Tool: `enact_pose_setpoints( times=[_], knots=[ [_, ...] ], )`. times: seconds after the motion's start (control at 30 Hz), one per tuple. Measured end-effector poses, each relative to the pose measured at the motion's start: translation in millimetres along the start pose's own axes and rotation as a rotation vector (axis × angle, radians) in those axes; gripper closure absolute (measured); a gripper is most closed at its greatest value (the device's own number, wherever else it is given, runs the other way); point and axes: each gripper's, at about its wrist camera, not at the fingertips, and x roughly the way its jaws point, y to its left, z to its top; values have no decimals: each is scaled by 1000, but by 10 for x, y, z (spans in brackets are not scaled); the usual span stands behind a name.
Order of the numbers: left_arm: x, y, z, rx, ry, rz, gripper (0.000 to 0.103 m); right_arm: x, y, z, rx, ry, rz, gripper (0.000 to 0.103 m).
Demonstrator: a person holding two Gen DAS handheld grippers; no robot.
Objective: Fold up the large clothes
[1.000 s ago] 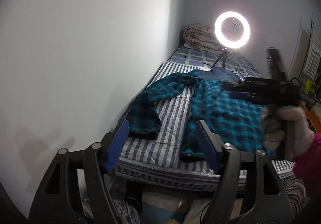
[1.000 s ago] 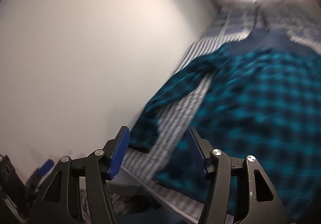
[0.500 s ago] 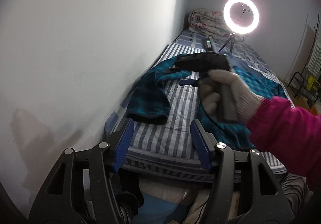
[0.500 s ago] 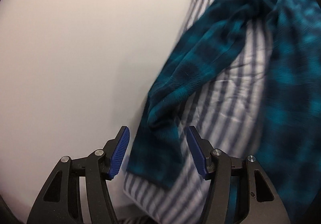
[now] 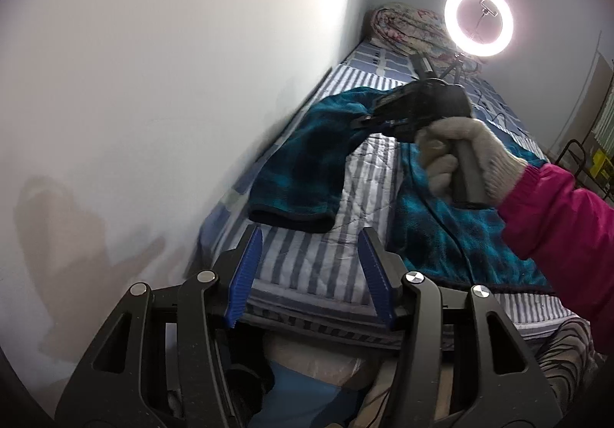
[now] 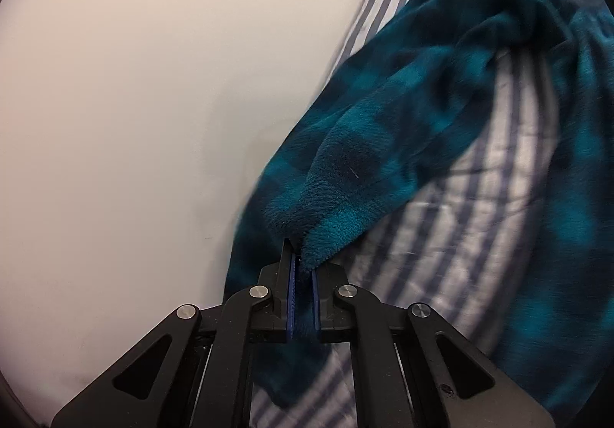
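A teal and dark blue plaid fleece garment (image 5: 453, 220) lies spread on a striped bed (image 5: 307, 266). Its sleeve (image 5: 303, 167) hangs toward the bed's left edge by the wall. My right gripper (image 6: 302, 266) is shut on a fold of that sleeve (image 6: 383, 144) and lifts it off the mattress; it also shows in the left wrist view (image 5: 364, 121), held by a gloved hand. My left gripper (image 5: 312, 274) is open and empty, near the foot of the bed, short of the sleeve's cuff.
A white wall (image 5: 153, 82) runs close along the bed's left side. A lit ring light (image 5: 477, 19) on a tripod and a rolled quilt (image 5: 406, 28) stand at the far end of the bed. A rack (image 5: 583, 159) is at the right.
My right gripper moved left and down onto the sleeve and closed on it, lifting a fold. My left gripper stayed open and shifted slightly.
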Motion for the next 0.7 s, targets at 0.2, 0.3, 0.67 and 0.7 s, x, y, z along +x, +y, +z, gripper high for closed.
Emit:
enact_pose_setpoints(
  times=[0.2, 0.3, 0.67, 0.7],
  knots=[
    [392, -99, 175, -10, 51, -38, 49, -253, -408, -20, -3, -17, -60, 98],
    [694, -98, 265, -45, 96, -64, 49, -274, -679, -57, 39, -13, -63, 98],
    [1633, 206, 314, -312, 241, -82, 49, -260, -1021, -136, 30, -15, -75, 98],
    [1740, 236, 312, -335, 264, -61, 49, -244, -1033, -156, 27, -13, -75, 98]
  ],
)
